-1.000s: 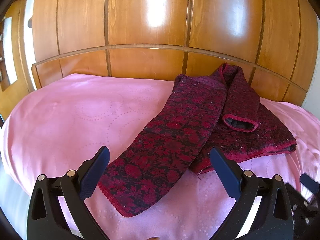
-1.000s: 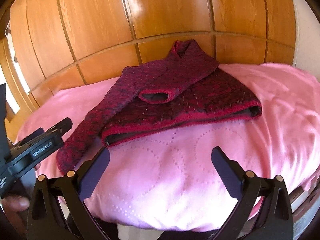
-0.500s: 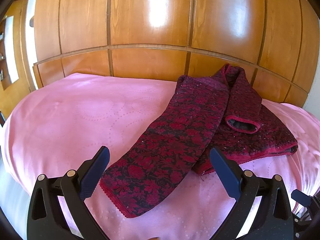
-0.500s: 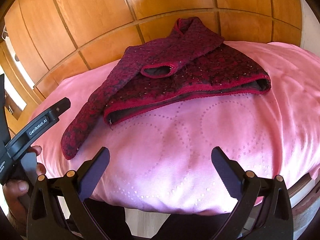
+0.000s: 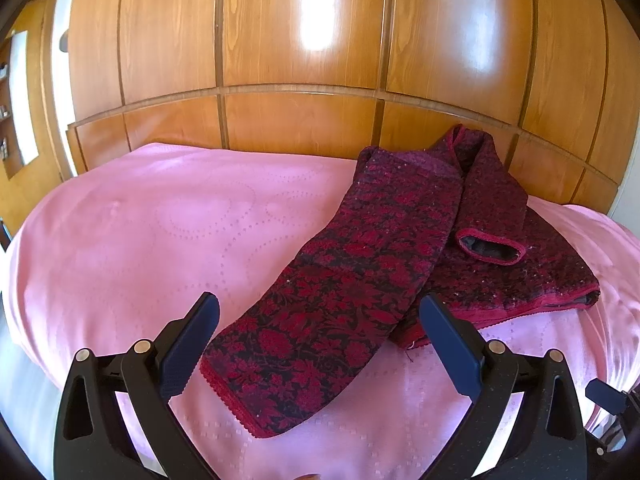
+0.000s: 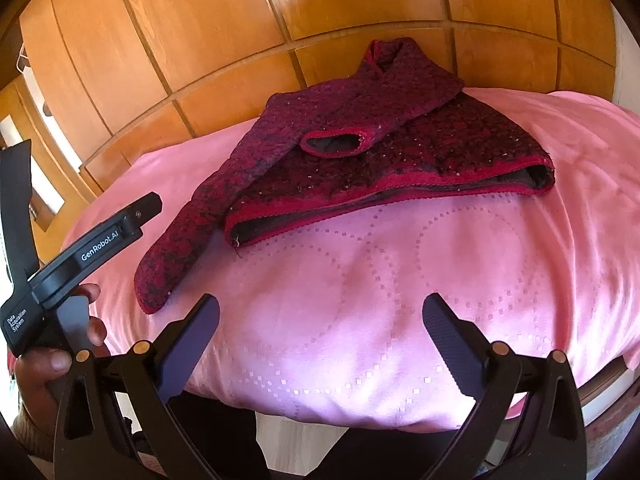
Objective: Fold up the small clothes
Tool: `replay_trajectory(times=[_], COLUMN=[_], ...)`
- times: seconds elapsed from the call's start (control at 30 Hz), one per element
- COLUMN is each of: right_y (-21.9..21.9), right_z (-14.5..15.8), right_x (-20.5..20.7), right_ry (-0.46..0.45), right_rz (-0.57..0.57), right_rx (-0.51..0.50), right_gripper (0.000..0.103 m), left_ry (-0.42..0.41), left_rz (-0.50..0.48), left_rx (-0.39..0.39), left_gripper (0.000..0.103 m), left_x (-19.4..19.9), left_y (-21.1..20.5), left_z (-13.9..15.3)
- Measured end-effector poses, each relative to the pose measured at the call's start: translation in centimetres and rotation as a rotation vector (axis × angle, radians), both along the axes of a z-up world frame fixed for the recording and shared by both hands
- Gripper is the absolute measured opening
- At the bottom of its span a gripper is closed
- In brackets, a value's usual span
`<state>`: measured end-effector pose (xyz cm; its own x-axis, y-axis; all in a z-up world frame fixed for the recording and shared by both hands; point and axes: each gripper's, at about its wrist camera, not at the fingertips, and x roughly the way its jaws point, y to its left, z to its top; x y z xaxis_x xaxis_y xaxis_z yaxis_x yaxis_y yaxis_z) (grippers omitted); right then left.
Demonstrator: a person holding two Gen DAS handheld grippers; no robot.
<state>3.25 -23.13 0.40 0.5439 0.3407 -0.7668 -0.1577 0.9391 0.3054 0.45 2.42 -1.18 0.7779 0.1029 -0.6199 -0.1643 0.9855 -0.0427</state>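
– Since a second ago, what has moved?

– Both of my grippers came a bit closer to the bed. My right gripper [image 6: 320, 334] also tipped down, so I see more of the pink cover [image 6: 400, 300] now.

– Where is the red flowery top [image 5: 400, 264]?

– It lies flat on the cover, just ahead of my left gripper [image 5: 318, 334]. One long sleeve [image 5: 320, 344] runs down to right between its fingers. The other sleeve is folded over the body, further ahead and to the right.

– Are you holding it?

– No. Both grippers are wide apart and hold nothing. My right gripper is above bare cover, with the top further ahead. A hand [image 6: 52, 356] holds my left gripper at its left side.
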Motion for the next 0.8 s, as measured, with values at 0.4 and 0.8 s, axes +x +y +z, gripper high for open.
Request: replay_trajectory(times=[0.4, 0.8], right_y=[0.0, 0.5], right_z=[-0.8, -0.1], right_x=[1.5, 10.8], right_ry=[0.013, -0.141], right_rz=[0.018, 0.060], right_rx=[-0.023, -0.197], right_gripper=[0.101, 0.094], left_ry=[0.053, 0.119], left_rz=[-0.033, -0.190], left_rx=[0.023, 0.125], left_gripper=[0.099, 0.096], left_x=[1.5, 1.8], left_y=[0.1, 1.5], left_z=[-1.5, -4.5])
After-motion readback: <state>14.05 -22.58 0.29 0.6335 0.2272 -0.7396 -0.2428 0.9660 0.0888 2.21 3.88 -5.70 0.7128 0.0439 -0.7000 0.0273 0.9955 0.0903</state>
